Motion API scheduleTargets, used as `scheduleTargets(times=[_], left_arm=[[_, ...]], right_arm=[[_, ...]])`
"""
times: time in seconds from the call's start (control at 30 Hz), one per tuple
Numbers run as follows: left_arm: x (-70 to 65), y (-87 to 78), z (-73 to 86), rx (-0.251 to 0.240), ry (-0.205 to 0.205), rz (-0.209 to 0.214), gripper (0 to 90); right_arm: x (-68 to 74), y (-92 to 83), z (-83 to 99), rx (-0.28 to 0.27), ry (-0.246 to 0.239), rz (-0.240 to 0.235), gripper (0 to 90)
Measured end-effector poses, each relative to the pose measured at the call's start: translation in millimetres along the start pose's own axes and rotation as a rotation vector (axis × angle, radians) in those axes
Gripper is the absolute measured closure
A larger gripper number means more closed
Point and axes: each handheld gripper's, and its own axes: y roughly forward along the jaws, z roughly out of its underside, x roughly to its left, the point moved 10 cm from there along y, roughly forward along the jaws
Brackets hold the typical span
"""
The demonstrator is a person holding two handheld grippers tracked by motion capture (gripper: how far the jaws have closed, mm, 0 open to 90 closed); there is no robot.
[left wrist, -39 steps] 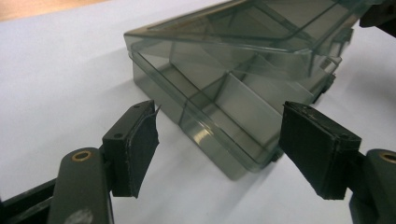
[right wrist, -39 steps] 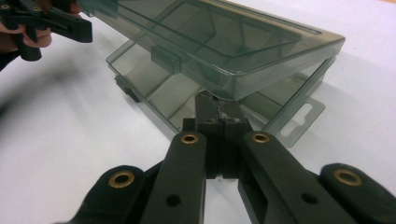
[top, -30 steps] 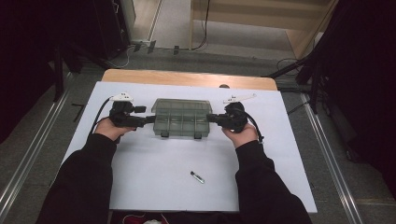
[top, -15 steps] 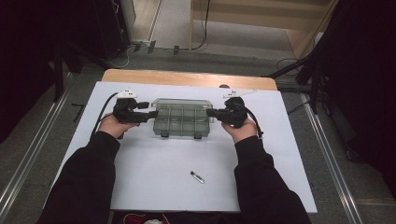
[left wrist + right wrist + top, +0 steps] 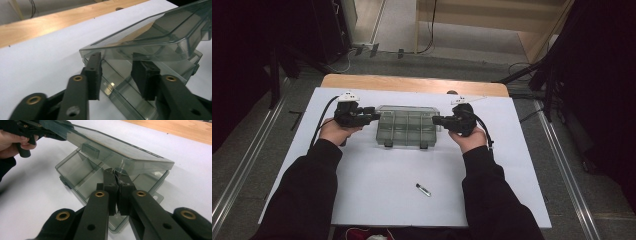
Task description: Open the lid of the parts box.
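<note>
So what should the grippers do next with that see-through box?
Probably close the left gripper on the lid edge, then lift. The lid is already tilted up off the box, the right gripper is shut at its edge, and the left gripper's closing jaws aren't pressing yet.

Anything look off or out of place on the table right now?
Nothing is spilled or broken. The clear compartment box has its lid raised partway, which suits the work. One small thing, too small to identify, lies alone on the white sheet, near the person and apart from the box.
</note>
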Motion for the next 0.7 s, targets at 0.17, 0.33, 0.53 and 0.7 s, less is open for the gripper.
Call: scheduleTargets(times=[0.17,0.33,0.53,0.7], left_arm=[[-0.9,-0.3,-0.2,0.0,-0.011,0.011,66.3],[-3.4,-0.4,-0.9,-0.002,-0.003,0.014,67.3],[-4.6,-1.3,-0.6,0.003,-0.002,0.012,67.2],[-4.8,-1.8,-1.2,-0.001,-0.002,0.014,67.2]], right_arm=[[-0.4,0.3,2.3,0.003,-0.008,-0.001,87.9],[-1.9,0.2,4.2,0.006,-0.002,0.001,86.7],[-4.9,1.3,10.3,0.023,-0.009,0.003,84.3],[-7.7,1.0,14.6,0.035,-0.014,0.012,82.2]])
